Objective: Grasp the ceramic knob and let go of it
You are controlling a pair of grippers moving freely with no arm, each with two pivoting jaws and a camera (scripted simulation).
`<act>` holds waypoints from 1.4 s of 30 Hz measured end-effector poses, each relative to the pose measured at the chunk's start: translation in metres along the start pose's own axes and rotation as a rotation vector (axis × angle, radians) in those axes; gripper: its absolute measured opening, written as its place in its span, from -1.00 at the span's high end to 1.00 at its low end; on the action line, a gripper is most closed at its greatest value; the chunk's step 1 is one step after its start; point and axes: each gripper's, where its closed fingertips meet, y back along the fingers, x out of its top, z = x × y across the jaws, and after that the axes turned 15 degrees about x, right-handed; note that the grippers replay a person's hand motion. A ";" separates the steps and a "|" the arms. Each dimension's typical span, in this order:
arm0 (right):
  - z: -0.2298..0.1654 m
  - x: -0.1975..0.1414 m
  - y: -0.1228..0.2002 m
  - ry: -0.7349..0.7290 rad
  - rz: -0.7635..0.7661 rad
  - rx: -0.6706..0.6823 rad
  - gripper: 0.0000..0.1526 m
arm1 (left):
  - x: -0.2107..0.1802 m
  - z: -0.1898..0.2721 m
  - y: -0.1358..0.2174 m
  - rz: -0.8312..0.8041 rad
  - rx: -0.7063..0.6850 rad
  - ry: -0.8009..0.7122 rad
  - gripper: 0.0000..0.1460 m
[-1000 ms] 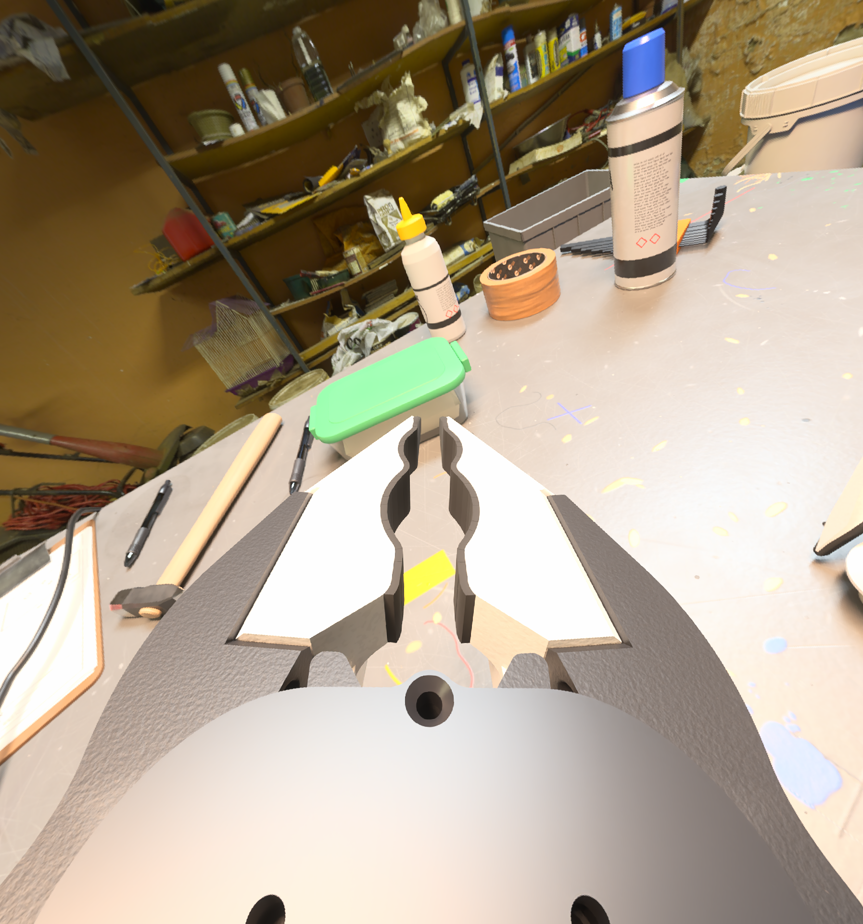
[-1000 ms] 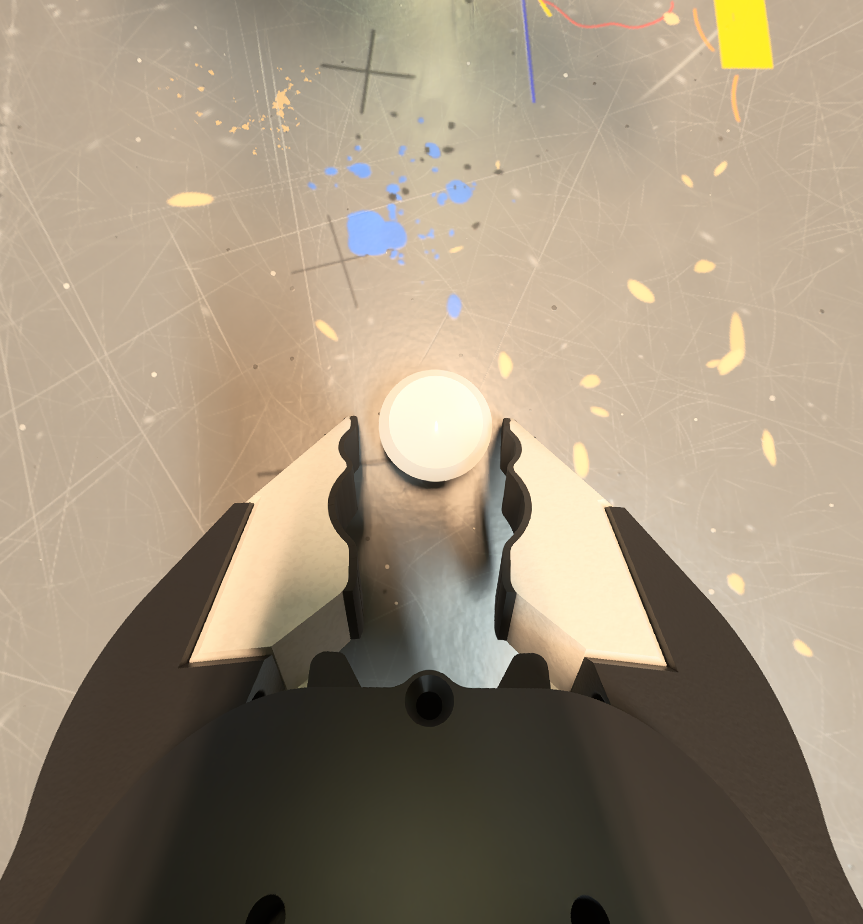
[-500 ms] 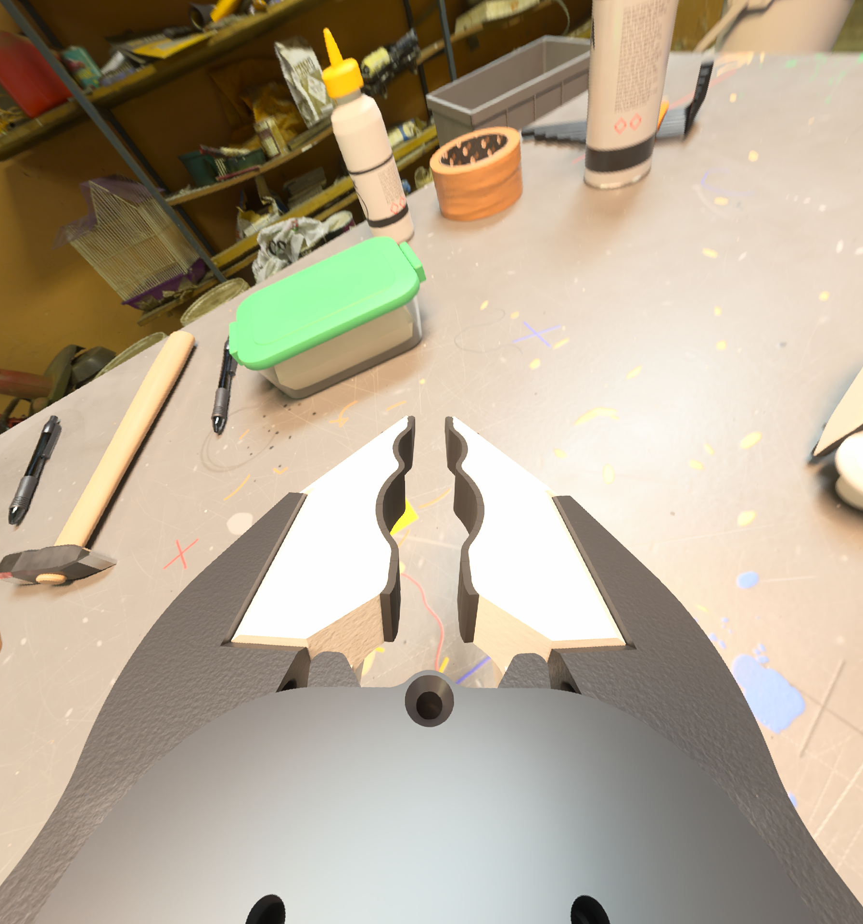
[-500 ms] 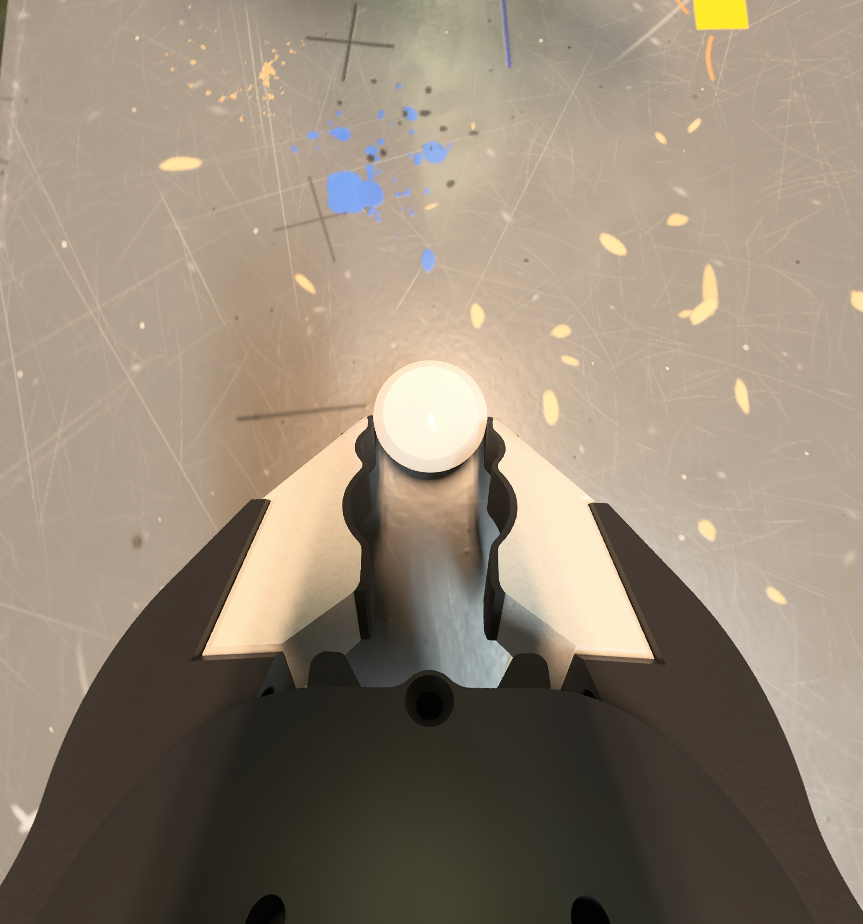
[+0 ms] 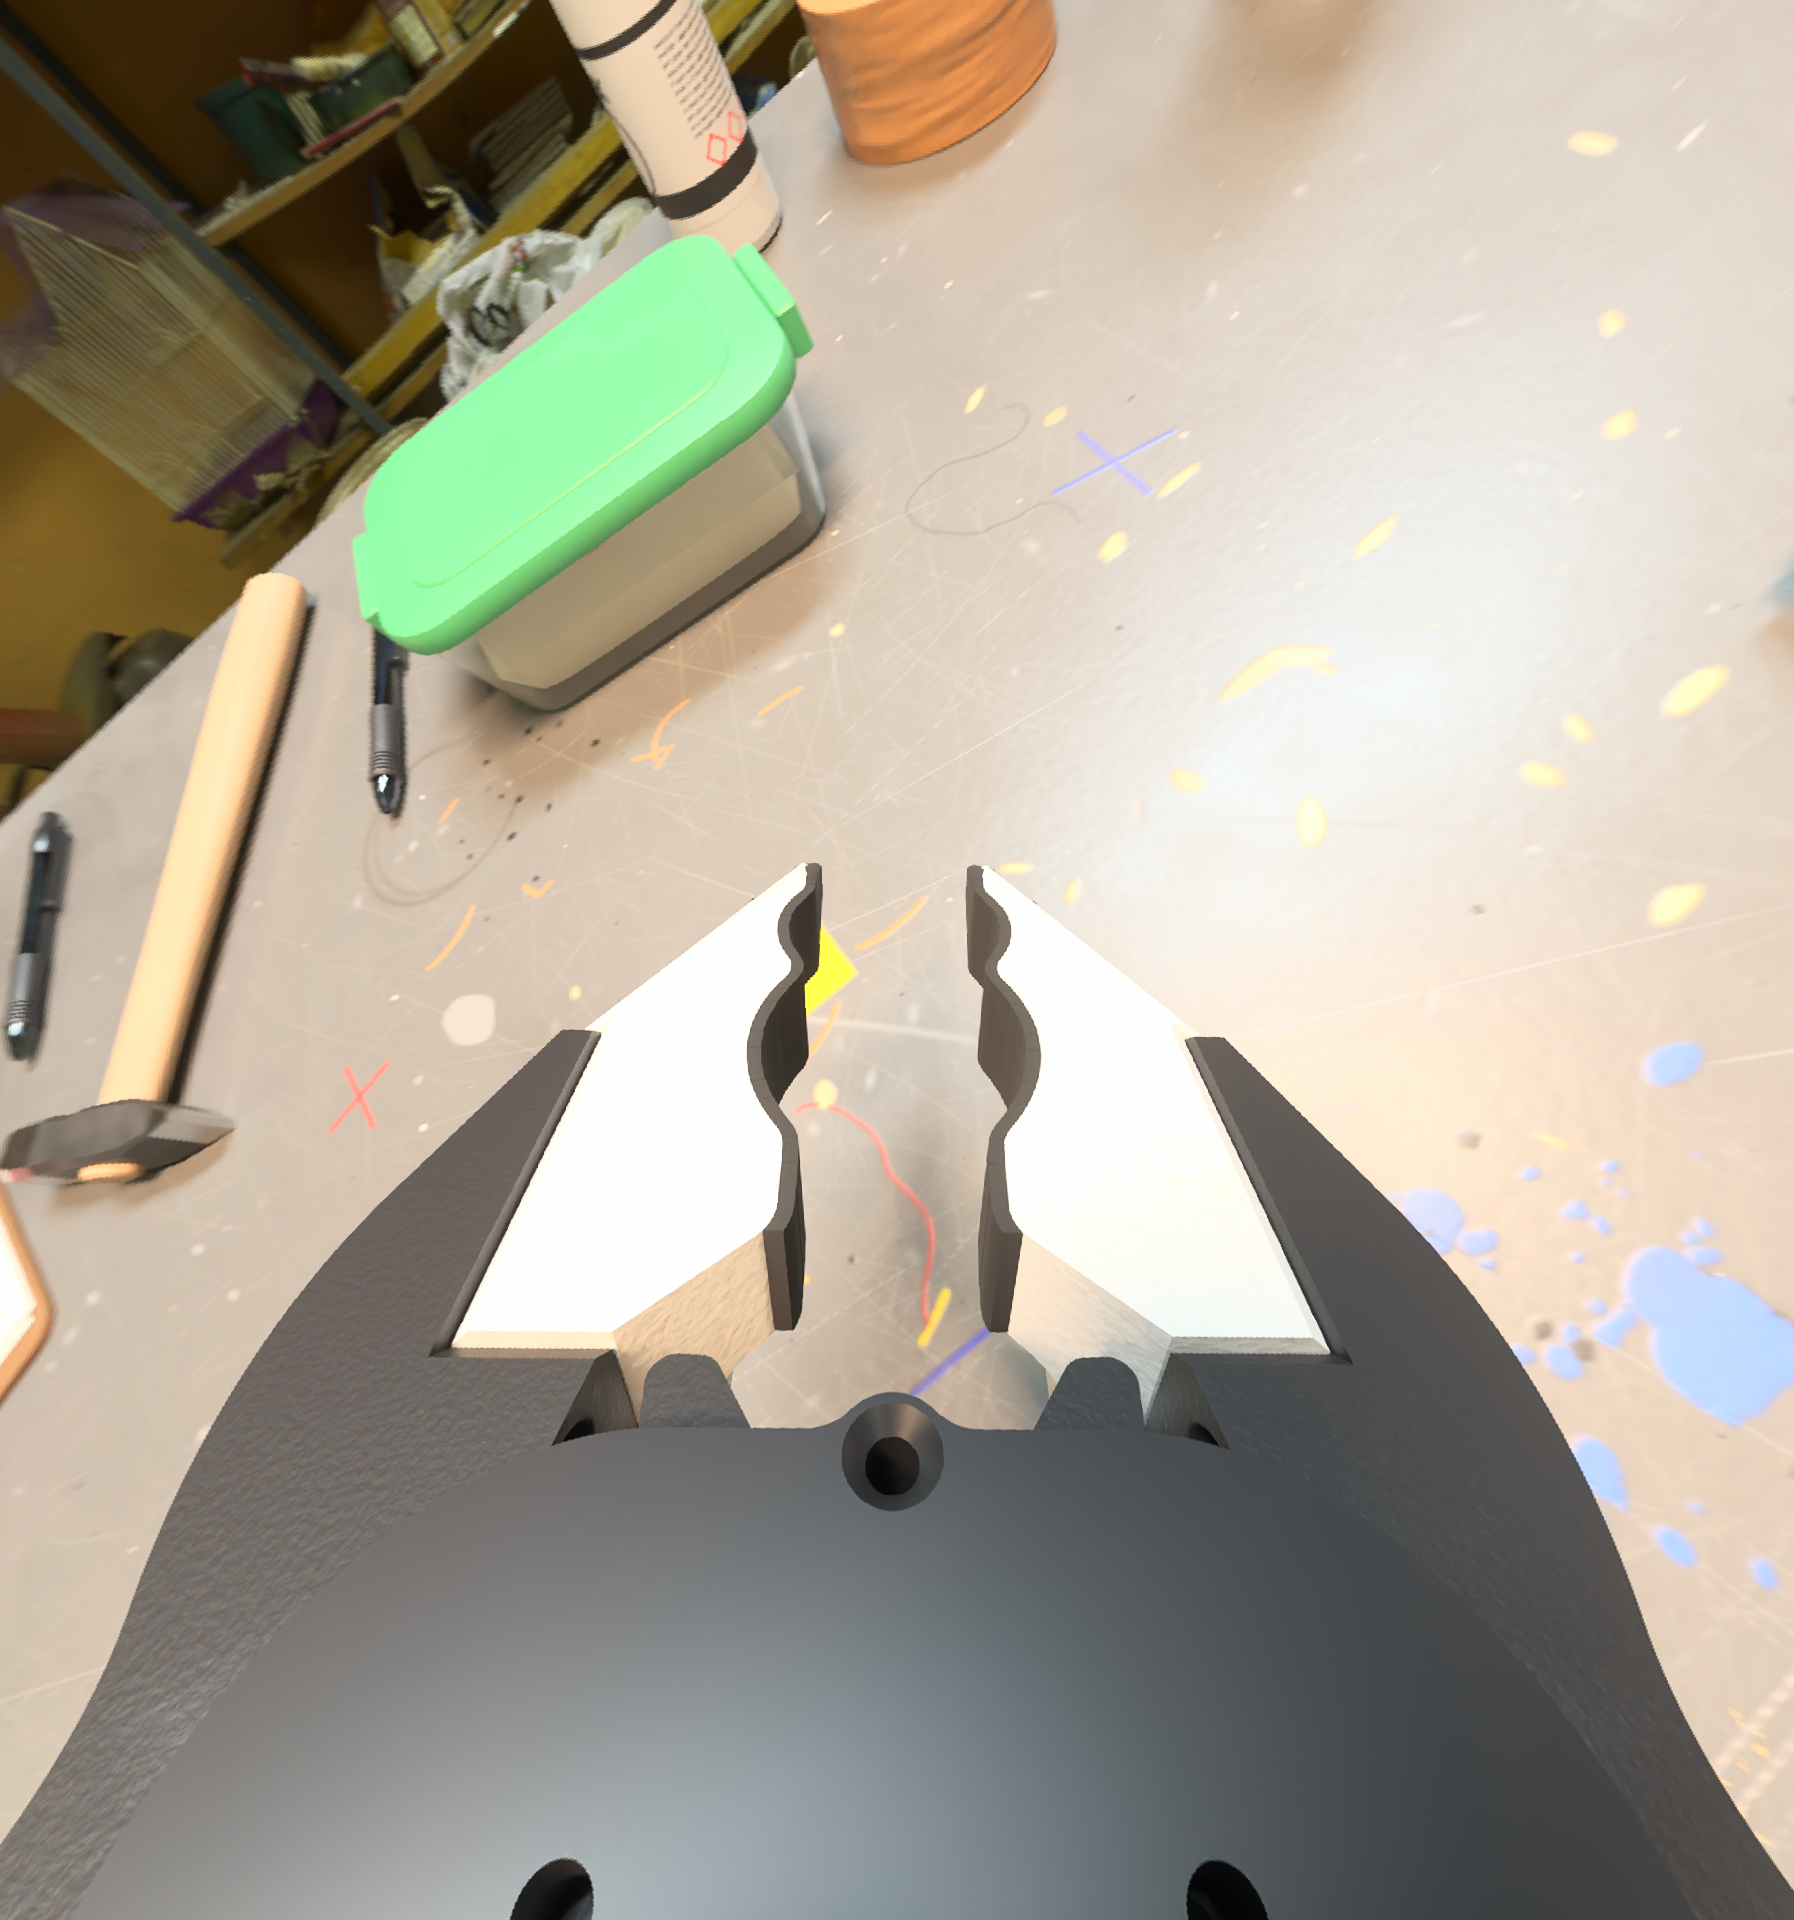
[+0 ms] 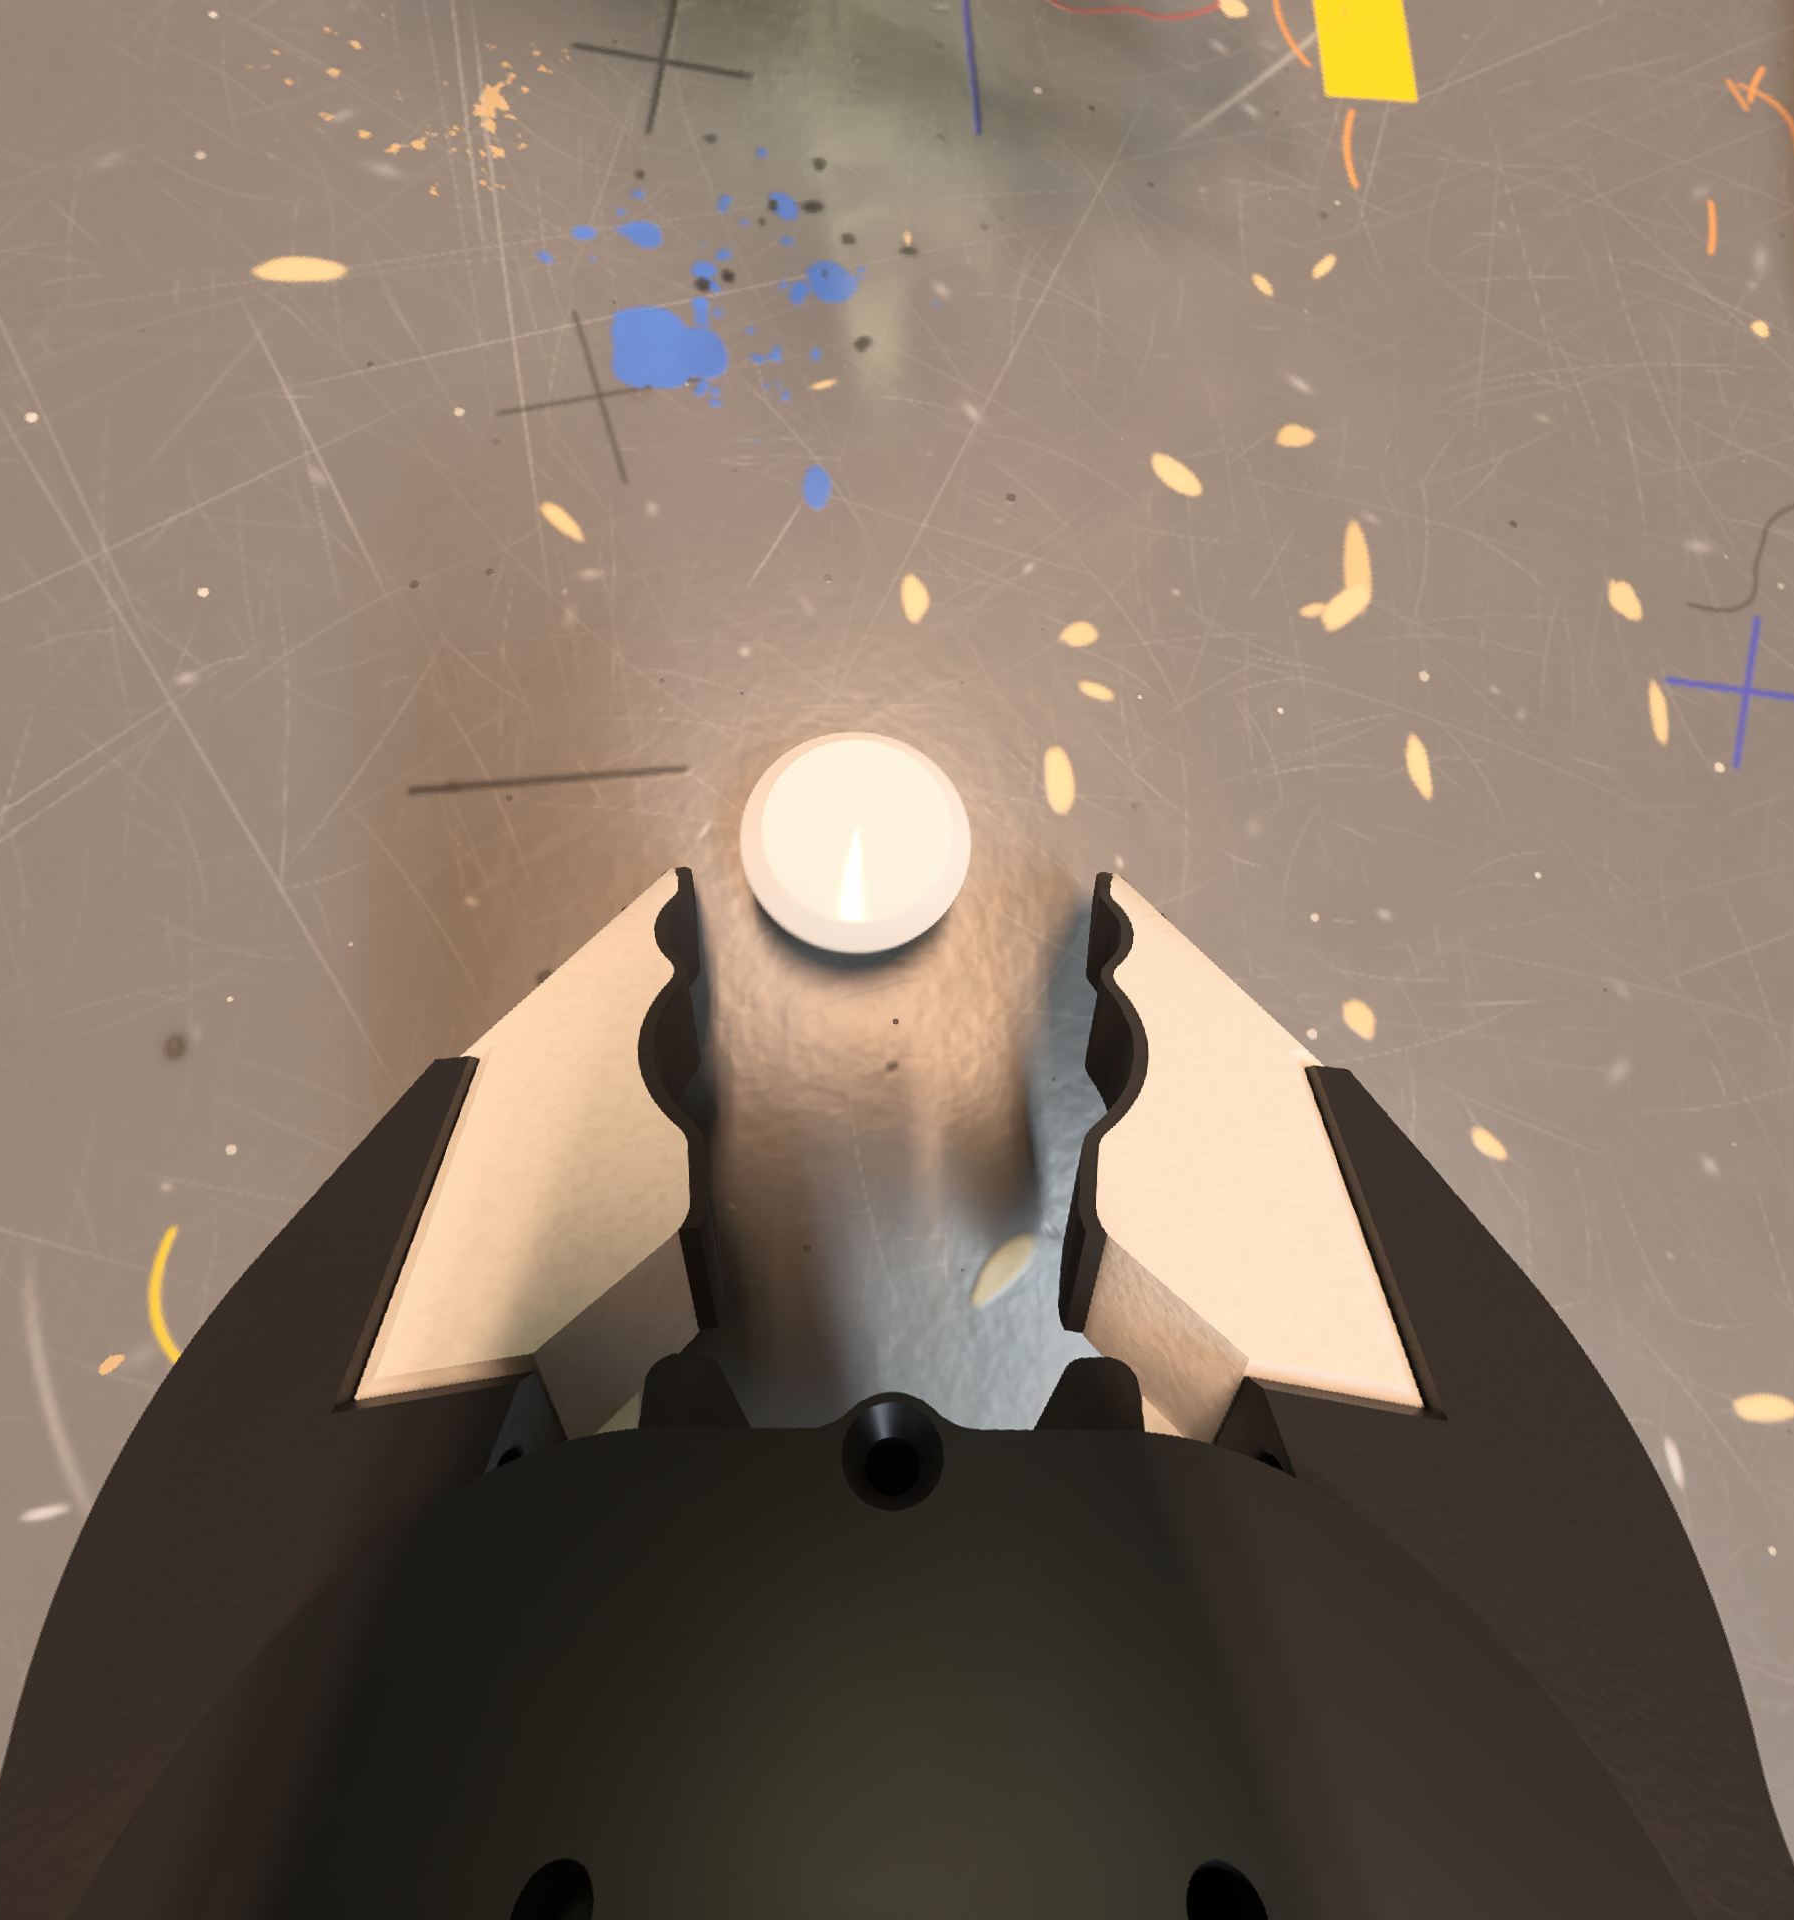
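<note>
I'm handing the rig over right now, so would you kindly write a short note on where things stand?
Right gripper: open, fingers wide, holding nothing, pointing down at the table.
Left gripper: open, empty, over bare table near the green-lidded box.
Ceramic knob: sits on the table just ahead of the right gripper's fingertips, nearer one finger, touching neither.
Done: the knob is not gripped; whether it was grasped first cannot be told.
Left: check that, then back the right gripper away.

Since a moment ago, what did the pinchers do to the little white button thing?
The right gripper let go: half a second ago its fingers pinched the ceramic knob, now they stand wide with gaps on both sides. The left gripper dipped toward the table and opened a little. The knob stayed upright on the same spot.
</note>
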 end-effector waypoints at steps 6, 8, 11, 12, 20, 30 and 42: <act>0.000 0.001 0.000 0.012 -0.017 -0.028 -0.01 | -0.011 -0.003 -0.008 -0.053 0.078 -0.072 0.61; -0.002 0.005 -0.001 0.029 -0.017 -0.025 -0.04 | -0.015 -0.005 -0.010 -0.080 0.100 -0.076 0.61; -0.005 0.013 -0.002 0.029 -0.002 -0.017 -0.08 | -0.020 -0.007 -0.012 -0.116 0.126 -0.084 0.56; -0.005 0.015 0.000 0.031 0.004 -0.020 -0.08 | -0.022 -0.007 -0.013 -0.127 0.129 -0.087 0.54; 0.020 0.047 0.029 0.035 0.152 -0.245 0.07 | -0.018 -0.014 -0.011 -0.120 0.175 -0.095 0.43; 0.080 -0.009 0.180 -0.344 0.044 -1.342 -0.09 | -0.016 -0.012 -0.011 -0.108 0.183 -0.093 0.39; 0.086 -0.046 0.193 -0.491 0.019 -1.378 -0.13 | -0.017 -0.010 -0.012 -0.108 0.187 -0.106 0.37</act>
